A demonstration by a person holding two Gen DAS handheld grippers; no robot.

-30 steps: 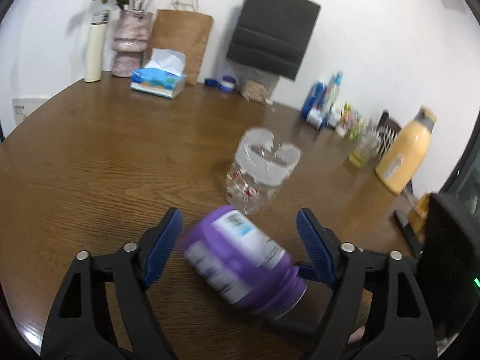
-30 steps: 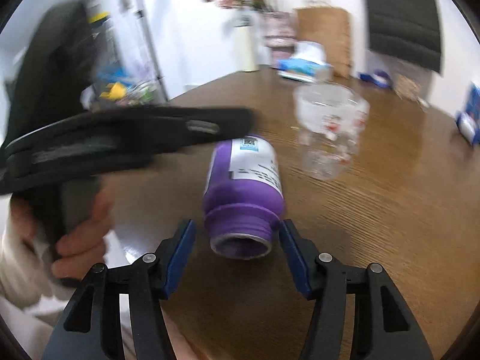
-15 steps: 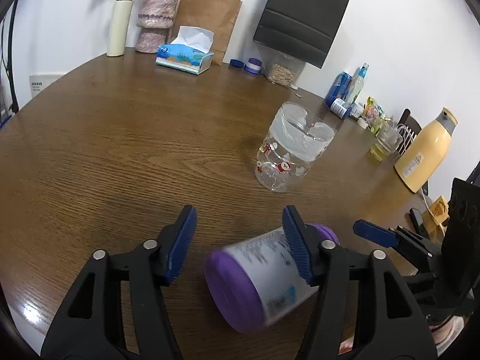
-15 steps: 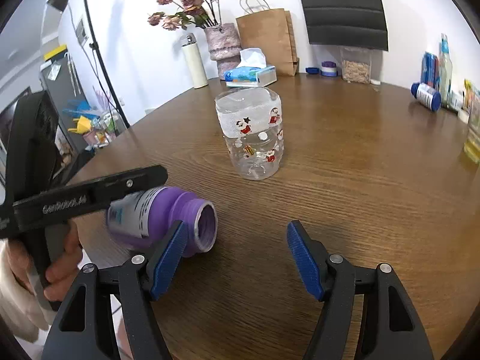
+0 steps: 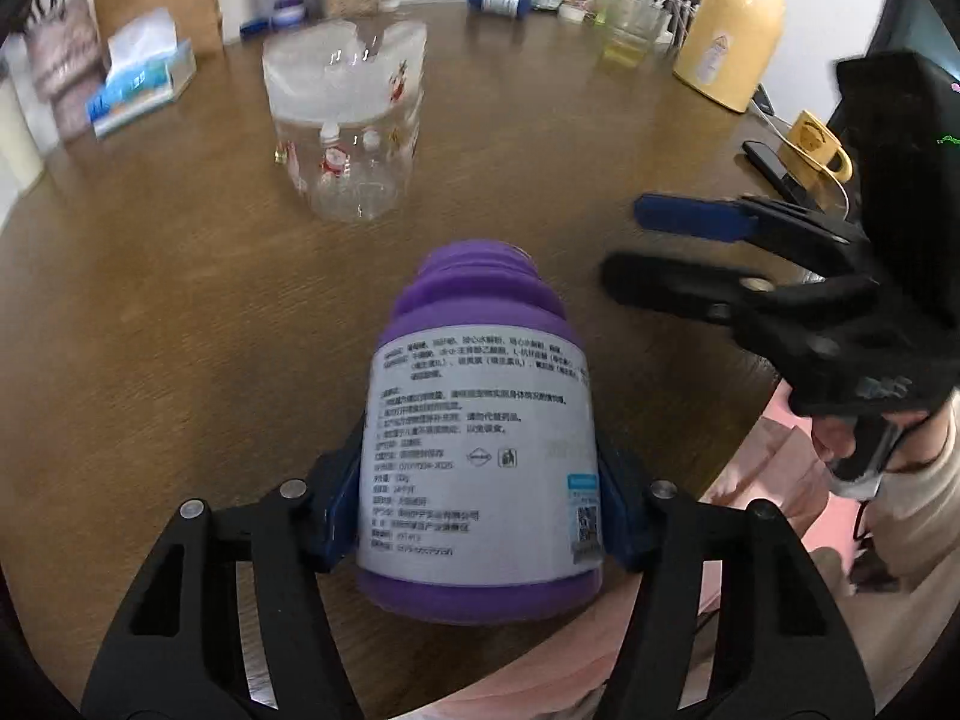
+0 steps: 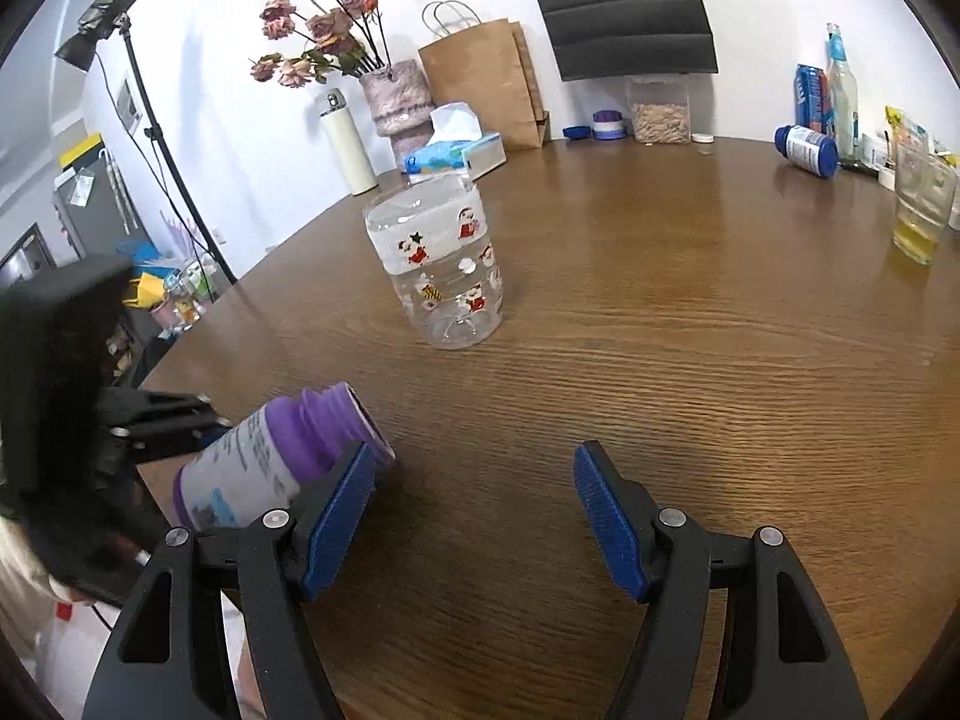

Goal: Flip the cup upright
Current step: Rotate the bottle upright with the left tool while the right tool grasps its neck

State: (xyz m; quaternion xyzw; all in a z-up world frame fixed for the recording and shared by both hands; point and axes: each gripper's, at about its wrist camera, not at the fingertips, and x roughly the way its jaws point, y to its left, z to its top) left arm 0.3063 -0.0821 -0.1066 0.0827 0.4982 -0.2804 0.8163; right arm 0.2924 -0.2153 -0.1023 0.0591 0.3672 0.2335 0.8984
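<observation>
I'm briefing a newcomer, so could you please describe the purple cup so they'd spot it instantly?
On the round wooden table, look at the near edge, in front of the clear cartoon-printed jar. The purple cup lies tilted in the left claw, the only purple vessel with a white label.

Cup (image 5: 480,450) between left gripper (image 5: 474,492) jaws, clear jar (image 5: 348,126) on table (image 5: 150,300) beyond it, right gripper (image 5: 690,246) to its right

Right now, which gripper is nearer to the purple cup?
Left. The left gripper is clamped on the purple cup, one pad on each side. The right gripper is open beside its mouth, holding nothing.
</observation>
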